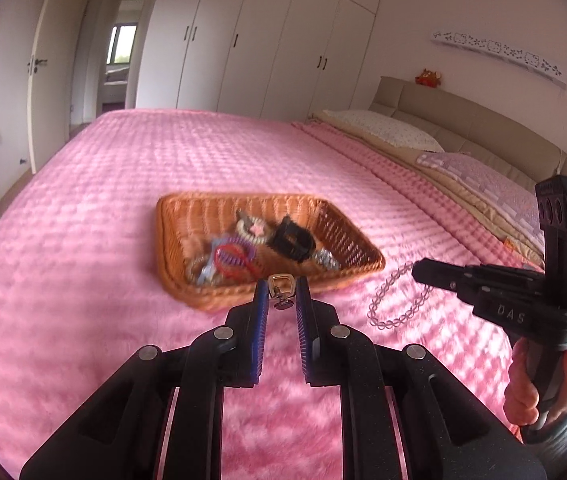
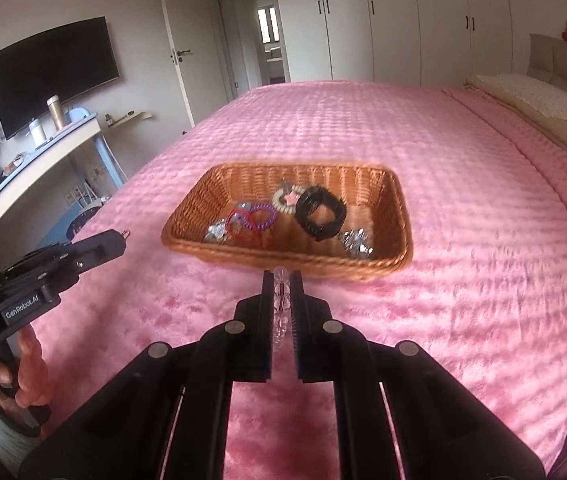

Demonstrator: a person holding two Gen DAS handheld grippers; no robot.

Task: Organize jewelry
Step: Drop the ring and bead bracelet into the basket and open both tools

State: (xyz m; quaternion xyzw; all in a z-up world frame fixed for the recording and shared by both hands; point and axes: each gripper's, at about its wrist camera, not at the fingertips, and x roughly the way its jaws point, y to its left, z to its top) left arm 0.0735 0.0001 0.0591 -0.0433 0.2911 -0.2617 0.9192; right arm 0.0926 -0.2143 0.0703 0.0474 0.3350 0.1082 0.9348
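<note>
A wicker basket (image 1: 211, 296) (image 2: 283, 258) lies on the pink bedspread, holding a black clip (image 2: 321, 214), purple and red spiral ties (image 2: 261, 216), a cream tie and silver pieces. My left gripper (image 1: 281, 286) hovers just in front of the basket's near rim, shut on a small gold clasp (image 1: 280, 281). In the right wrist view that left gripper (image 2: 121, 238) is at the left, the clasp at its tip. My right gripper (image 2: 281, 280) (image 1: 419, 270) is shut on a clear bead bracelet (image 2: 281, 300) (image 1: 381, 324), which hangs in a loop above the bedspread, right of the basket.
The pink bedspread (image 1: 123, 184) stretches around the basket. Pillows (image 1: 387, 128) and a headboard lie to the right. White wardrobes (image 1: 283, 40) stand behind the bed. A desk (image 2: 55, 148) with cups and a wall screen stands off the bed's left side. A hand (image 1: 539, 384) grips each handle.
</note>
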